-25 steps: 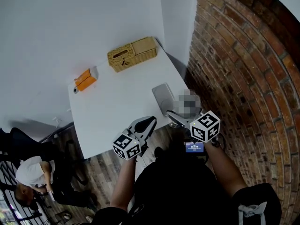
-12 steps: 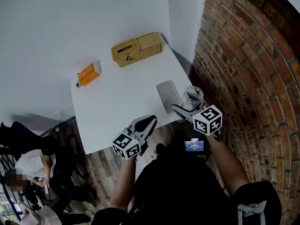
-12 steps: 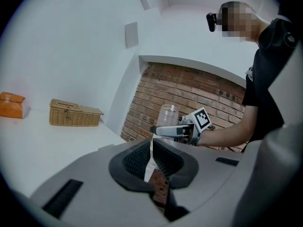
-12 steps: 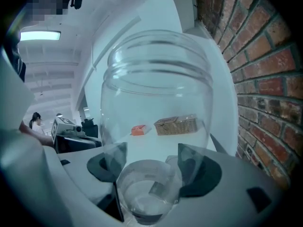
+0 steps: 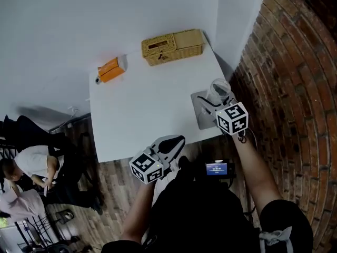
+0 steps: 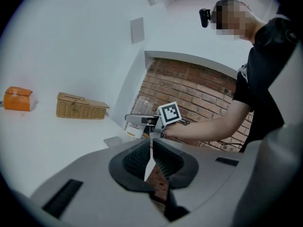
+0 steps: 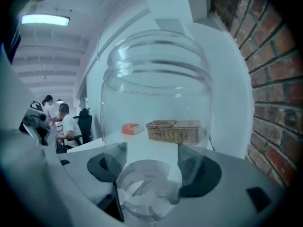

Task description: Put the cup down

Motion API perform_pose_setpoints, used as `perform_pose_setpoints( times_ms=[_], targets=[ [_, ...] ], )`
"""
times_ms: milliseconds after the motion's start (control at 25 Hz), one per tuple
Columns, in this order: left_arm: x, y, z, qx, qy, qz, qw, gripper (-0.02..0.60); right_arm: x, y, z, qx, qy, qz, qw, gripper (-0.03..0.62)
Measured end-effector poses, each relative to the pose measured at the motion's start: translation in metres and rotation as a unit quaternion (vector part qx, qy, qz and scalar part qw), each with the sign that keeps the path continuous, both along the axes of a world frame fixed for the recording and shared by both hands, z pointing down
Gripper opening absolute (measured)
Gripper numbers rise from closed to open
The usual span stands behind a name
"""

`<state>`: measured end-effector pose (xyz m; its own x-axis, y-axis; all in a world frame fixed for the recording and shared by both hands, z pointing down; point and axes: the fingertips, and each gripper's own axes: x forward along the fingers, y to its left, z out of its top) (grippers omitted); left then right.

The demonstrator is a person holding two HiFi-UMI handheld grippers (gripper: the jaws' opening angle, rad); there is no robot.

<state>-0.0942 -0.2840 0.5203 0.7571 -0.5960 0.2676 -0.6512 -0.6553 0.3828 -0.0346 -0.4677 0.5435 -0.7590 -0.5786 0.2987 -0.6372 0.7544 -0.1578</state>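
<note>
A clear glass cup is held upright between the fingers of my right gripper, which is shut on it. The cup hangs over the far right part of a grey pad near the white table's right front corner; whether it touches the pad I cannot tell. In the right gripper view the cup fills the frame between the pads of the right gripper. My left gripper is shut and empty, just off the table's front edge. The left gripper view shows the left gripper with its jaws together, and beyond them the cup.
A wicker basket stands at the table's far right, an orange box at its far left. A brick wall runs close along the right. A seated person is at the lower left, beyond the table.
My right gripper has carried the cup from beside the table's front corner to over the grey pad and lowered it. The left gripper has stayed put.
</note>
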Motion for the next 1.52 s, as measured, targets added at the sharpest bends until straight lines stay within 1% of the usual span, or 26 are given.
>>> perform_pose_setpoints(
  times_ms=[200, 320, 480, 600, 760, 1000, 1160, 1200, 1240, 1280, 1320, 1400, 1520],
  targets=[
    [-0.013, -0.009, 0.004, -0.01, 0.0, -0.024, 0.9997, 0.026, -0.03, -0.023, 0.009, 0.035, 0.025, -0.033, 0.999, 0.334],
    [-0.018, -0.013, 0.007, -0.015, 0.002, -0.036, 0.9992, 0.026, -0.042, -0.028, 0.016, 0.052, 0.037, -0.045, 0.997, 0.334],
    [-0.021, -0.016, 0.011, -0.023, 0.0, -0.04, 0.999, 0.026, -0.05, -0.022, 0.024, 0.099, 0.064, -0.052, 0.992, 0.334],
    [-0.021, -0.02, 0.012, -0.024, -0.001, -0.036, 0.999, 0.026, -0.05, -0.019, 0.024, 0.118, 0.055, -0.045, 0.991, 0.334],
    [-0.018, -0.024, 0.013, -0.026, -0.001, -0.035, 0.999, 0.026, -0.048, -0.022, 0.025, 0.112, 0.039, -0.035, 0.992, 0.334],
    [-0.013, -0.023, 0.01, -0.021, -0.004, -0.033, 0.9992, 0.026, -0.048, -0.027, 0.026, 0.116, 0.034, -0.02, 0.993, 0.348],
    [-0.018, -0.02, 0.007, -0.015, -0.005, -0.039, 0.9991, 0.026, -0.049, -0.027, 0.027, 0.112, 0.032, -0.028, 0.993, 0.356],
    [-0.019, -0.019, 0.006, -0.013, -0.004, -0.041, 0.999, 0.026, -0.049, -0.026, 0.027, 0.107, 0.029, -0.032, 0.993, 0.365],
    [-0.02, -0.018, 0.005, -0.011, -0.002, -0.044, 0.999, 0.026, -0.05, -0.026, 0.027, 0.102, 0.027, -0.035, 0.994, 0.391],
    [-0.019, -0.018, 0.003, -0.009, 0.002, -0.046, 0.9989, 0.026, -0.049, -0.025, 0.027, 0.1, 0.024, -0.035, 0.994, 0.43],
    [-0.019, -0.017, 0.002, -0.007, 0.006, -0.046, 0.9989, 0.026, -0.048, -0.025, 0.025, 0.099, 0.022, -0.035, 0.994, 0.452],
    [-0.016, -0.016, 0.0, -0.003, 0.009, -0.044, 0.999, 0.026, -0.046, -0.023, 0.022, 0.099, 0.02, -0.033, 0.994, 0.466],
    [-0.015, -0.013, -0.002, 0.001, 0.009, -0.041, 0.9991, 0.026, -0.042, -0.017, 0.021, 0.094, 0.021, -0.028, 0.995, 0.466]
  ],
)
